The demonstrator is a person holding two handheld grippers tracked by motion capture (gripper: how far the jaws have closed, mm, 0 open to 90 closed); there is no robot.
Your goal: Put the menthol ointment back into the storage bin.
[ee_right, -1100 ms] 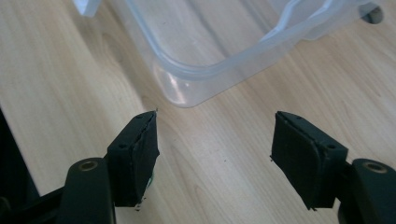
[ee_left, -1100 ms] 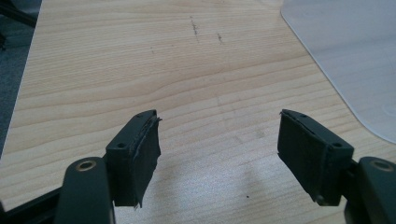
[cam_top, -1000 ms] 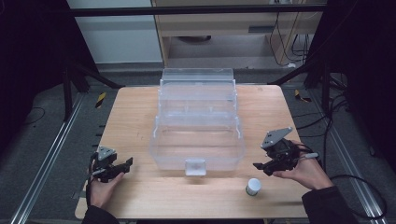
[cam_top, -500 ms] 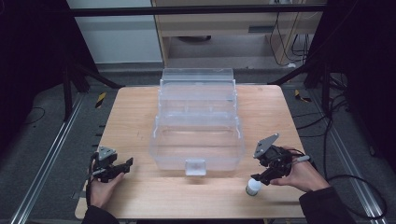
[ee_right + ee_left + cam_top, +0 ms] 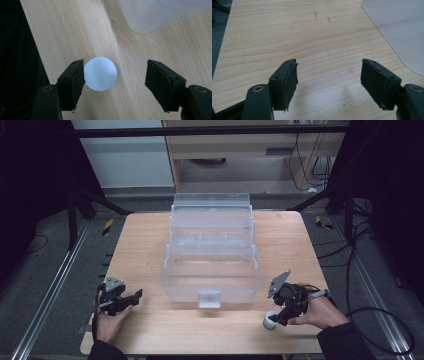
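Note:
A small round white-capped container (image 5: 270, 320) (image 5: 100, 73) stands on the wooden table near its front edge, right of centre. My right gripper (image 5: 281, 316) (image 5: 114, 82) hangs over it, open, with the cap between the jaws and close to the left one. The jaws do not grip it. My left gripper (image 5: 131, 298) (image 5: 329, 83) rests at the front left of the table, open, with bare wood between its fingers. A clear plastic tiered box (image 5: 212, 251) stands open in the middle of the table.
The box's clear corner (image 5: 160, 15) lies just beyond the container, and its edge (image 5: 397, 30) is to the right of my left gripper. The table's front edge (image 5: 200, 351) is close to both hands. Cables (image 5: 350, 245) trail on the floor at the right.
My right gripper moved forward and left, down to the white container, which now sits between its open jaws. The left gripper stayed still.

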